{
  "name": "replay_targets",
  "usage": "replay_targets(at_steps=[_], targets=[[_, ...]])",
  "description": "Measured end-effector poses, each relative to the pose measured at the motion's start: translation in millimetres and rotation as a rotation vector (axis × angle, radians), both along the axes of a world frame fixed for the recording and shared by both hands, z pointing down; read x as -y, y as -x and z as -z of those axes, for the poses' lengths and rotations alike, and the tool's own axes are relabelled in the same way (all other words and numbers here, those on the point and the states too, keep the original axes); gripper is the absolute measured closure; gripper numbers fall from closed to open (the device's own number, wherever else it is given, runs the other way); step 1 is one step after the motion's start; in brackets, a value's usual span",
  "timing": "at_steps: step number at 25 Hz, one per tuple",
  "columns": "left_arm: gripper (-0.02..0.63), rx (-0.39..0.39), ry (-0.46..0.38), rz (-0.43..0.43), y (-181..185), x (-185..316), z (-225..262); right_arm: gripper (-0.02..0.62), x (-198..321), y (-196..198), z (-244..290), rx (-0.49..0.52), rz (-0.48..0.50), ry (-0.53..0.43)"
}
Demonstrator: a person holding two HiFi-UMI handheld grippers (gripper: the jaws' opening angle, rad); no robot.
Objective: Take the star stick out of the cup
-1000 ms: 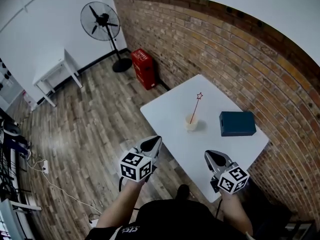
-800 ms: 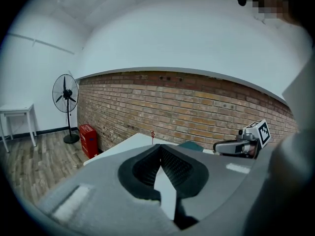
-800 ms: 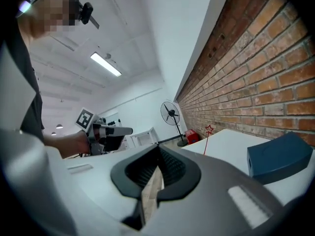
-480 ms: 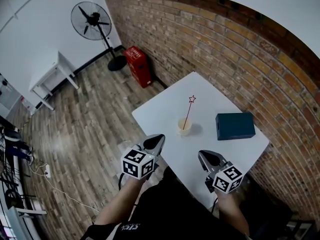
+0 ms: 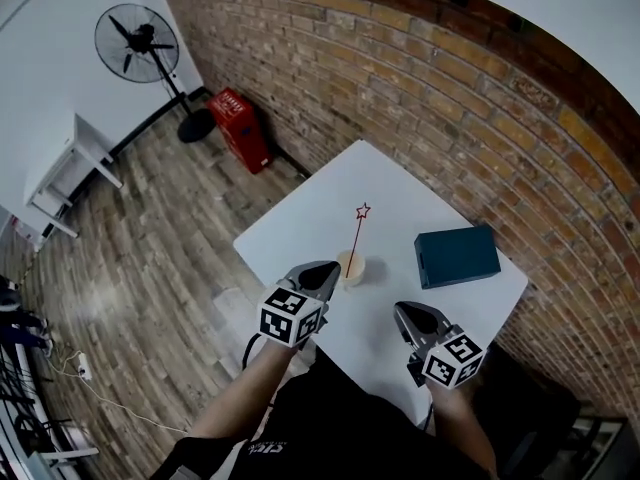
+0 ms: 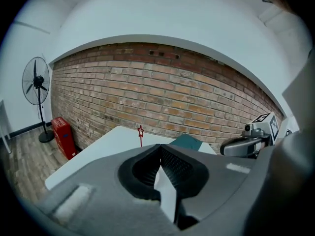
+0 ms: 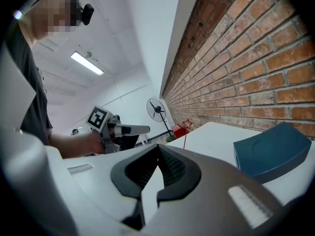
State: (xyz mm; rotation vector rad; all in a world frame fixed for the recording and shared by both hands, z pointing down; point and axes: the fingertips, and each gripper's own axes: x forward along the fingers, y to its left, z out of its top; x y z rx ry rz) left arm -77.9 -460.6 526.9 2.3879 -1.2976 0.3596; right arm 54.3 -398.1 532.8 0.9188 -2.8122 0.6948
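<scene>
Two broad surfaces bound the scene: a brick wall (image 5: 450, 88) along the far and right sides, and a plank floor (image 5: 150, 228) spreading out to the left. The white desk (image 5: 300, 218) stands cornerwise, with its far-right edge close to the brick wall and its left and near edges open to the floor. Most of the desk is bare, above all the far half.

Well to the far left a pedestal fan (image 5: 140, 43) stands by the white wall, with a small white side table (image 5: 60, 168) nearer on the left. A red crate (image 5: 240, 128) sits against the brick wall between the fan and the desk, clear of the desk's corner. A dark teal box (image 5: 457, 256) lies at the right of the desk, well apart from the cup.

The left tool (image 5: 328, 267) has its jaws together with nothing between them, and its tip is just beside the near-left of the cup; contact cannot be told. The right tool (image 5: 402, 310), its jaws likewise together and empty, is over the near edge of the desk, nearer than the gap between cup and box.

The cup (image 5: 352, 267) stands close to the desk's near-left edge. The star stick (image 5: 356, 236) is in the cup and leans toward the far right, its red star uppermost.
</scene>
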Motion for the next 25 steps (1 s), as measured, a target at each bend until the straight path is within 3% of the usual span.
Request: replay_targets(at_steps=[9, 18, 25], targets=[[0.530, -0.008, 0.038, -0.090, -20, 67, -41, 0.595, 29, 7, -40, -0.044, -0.049, 0.117], [0.493, 0.016, 0.105, -0.163, -29, 99, -87, 0.594, 62, 36, -44, -0.053, -0.025, 0.107], [0.491, 0.022, 0.180, -0.195, -34, 105, -116, 0.595, 65, 20, -52, -0.056, -0.077, 0.136]])
